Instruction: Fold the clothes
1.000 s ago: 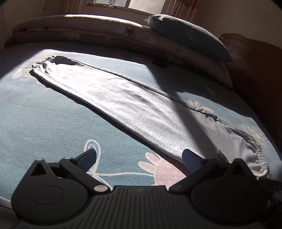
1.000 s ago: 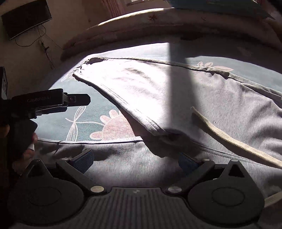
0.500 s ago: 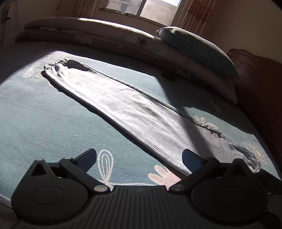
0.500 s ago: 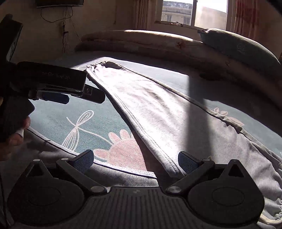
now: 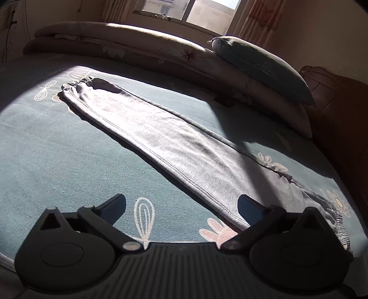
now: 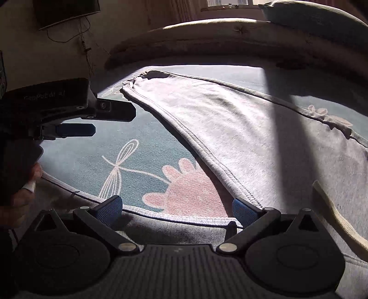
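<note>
Grey sweatpants (image 5: 165,142) lie flat on the blue bedsheet, legs stacked, cuff at the far left (image 5: 78,83), elastic waistband at the near right (image 5: 340,227). My left gripper (image 5: 181,204) is open and empty above the sheet near the pants' near edge. In the right wrist view the pants (image 6: 241,128) fill the right side, with a cream drawstring (image 6: 338,214) at the waist. My right gripper (image 6: 177,209) is open and empty at the bed's near edge beside the pants' seam. The left gripper (image 6: 76,122) shows there at the left, above the sheet.
A rolled quilt (image 5: 128,48) and a pillow (image 5: 262,66) lie along the far side under a window. A wooden headboard (image 5: 338,108) stands at the right. A wall-mounted TV (image 6: 66,11) hangs at the far left. The bed's near hem (image 6: 147,211) runs below my right gripper.
Both grippers have pulled back from the pants and risen a little. The left view now shows more of the bed. The right gripper has tilted down towards the bed's edge again.
</note>
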`<action>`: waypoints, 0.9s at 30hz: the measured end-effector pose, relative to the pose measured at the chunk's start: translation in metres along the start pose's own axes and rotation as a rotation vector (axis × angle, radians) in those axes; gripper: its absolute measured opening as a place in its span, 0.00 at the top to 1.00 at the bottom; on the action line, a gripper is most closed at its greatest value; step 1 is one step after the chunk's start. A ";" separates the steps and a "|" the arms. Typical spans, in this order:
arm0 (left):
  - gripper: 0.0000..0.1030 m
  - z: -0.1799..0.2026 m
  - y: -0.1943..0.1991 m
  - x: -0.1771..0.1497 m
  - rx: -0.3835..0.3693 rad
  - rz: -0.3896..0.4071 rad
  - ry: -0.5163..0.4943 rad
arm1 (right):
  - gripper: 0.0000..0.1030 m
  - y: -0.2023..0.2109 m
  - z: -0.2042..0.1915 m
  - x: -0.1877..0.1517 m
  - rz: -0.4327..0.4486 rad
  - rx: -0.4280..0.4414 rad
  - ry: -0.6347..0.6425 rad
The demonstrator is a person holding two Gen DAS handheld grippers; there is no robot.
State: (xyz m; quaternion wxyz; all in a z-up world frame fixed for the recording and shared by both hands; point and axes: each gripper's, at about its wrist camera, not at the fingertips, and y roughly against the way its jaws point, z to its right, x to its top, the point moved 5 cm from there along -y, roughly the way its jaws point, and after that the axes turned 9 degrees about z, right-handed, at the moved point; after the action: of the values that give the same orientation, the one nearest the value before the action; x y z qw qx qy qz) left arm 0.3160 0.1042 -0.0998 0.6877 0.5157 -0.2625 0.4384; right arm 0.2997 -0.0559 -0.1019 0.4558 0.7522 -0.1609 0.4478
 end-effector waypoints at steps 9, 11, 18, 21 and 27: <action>0.00 0.015 -0.001 -0.009 -0.027 -0.040 -0.050 | 0.00 0.051 0.001 -0.004 0.003 -0.093 0.070; 0.00 0.022 0.000 -0.011 -0.044 -0.048 -0.067 | 0.00 0.065 0.012 -0.016 -0.020 -0.140 0.060; 0.00 0.048 0.004 -0.019 -0.086 -0.064 -0.123 | 0.00 0.105 0.026 -0.057 -0.101 -0.223 -0.022; 0.00 0.061 0.007 -0.023 -0.114 -0.067 -0.150 | 0.00 0.117 0.013 -0.071 -0.107 -0.199 -0.054; 0.00 0.082 0.014 -0.033 -0.159 -0.071 -0.206 | 0.00 0.110 -0.005 -0.093 -0.150 -0.153 -0.103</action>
State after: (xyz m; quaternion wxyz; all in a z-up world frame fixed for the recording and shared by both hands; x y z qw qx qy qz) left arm 0.2959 0.0172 -0.0924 0.7109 0.5108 -0.3471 0.3365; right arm 0.1742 -0.1256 -0.1178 0.5350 0.7473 -0.1611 0.3596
